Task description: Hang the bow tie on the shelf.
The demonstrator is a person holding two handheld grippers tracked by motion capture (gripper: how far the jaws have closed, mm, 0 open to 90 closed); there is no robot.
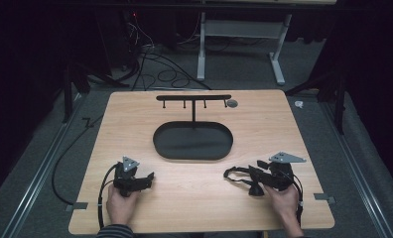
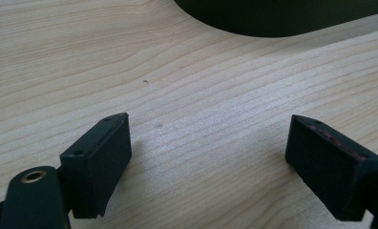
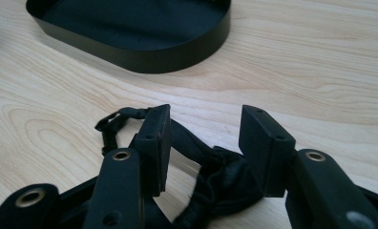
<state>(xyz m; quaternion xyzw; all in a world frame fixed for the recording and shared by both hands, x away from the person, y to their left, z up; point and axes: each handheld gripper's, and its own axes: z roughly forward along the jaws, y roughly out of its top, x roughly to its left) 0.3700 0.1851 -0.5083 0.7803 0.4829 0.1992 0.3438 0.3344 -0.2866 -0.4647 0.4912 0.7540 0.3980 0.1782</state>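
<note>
A black fabric strap item (image 1: 235, 173) lies bunched on the wooden table (image 1: 194, 208) at the front right. My right gripper (image 1: 251, 174) rests low over it, open, with the dark cloth (image 3: 220, 179) lying between and under its two jaws; a thin loop of strap (image 3: 111, 125) trails off to the left. At the front left my left gripper (image 1: 146, 178) sits on the table, held by a hand. It is open (image 2: 209, 126), with bare wood between the jaws. A black oval tray (image 1: 158, 145) sits at the table's middle, with a hook rack (image 1: 193, 97) rising behind it.
The tray's wall (image 3: 144, 61) stands just beyond the right gripper, and its edge (image 2: 273, 21) is ahead of the left one. A small round grey object (image 1: 232, 103) hangs at the rack's right end. Cables and a desk frame (image 1: 202, 44) lie on the floor behind.
</note>
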